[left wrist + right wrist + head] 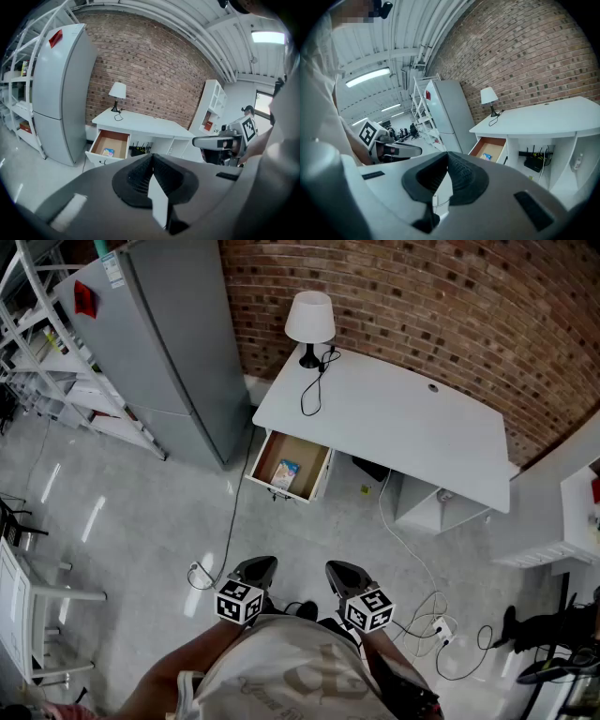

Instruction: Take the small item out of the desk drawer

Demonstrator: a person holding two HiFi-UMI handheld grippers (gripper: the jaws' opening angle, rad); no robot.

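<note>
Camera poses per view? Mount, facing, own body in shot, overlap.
Head view: on head, steeply down at desk, open drawer; shows left gripper, right gripper, shirt.
Left gripper view: on left gripper, faces desk; own shut jaws, right gripper.
Right gripper view: on right gripper, faces desk; own shut jaws, left gripper.
Shared: small item in drawer.

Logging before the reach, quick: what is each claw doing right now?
Left claw: closed, holding nothing.
Right claw: closed, holding nothing.

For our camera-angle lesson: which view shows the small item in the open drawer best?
The head view: it looks down into the drawer onto the item. Both gripper views show it flatter, at a slant.
</note>
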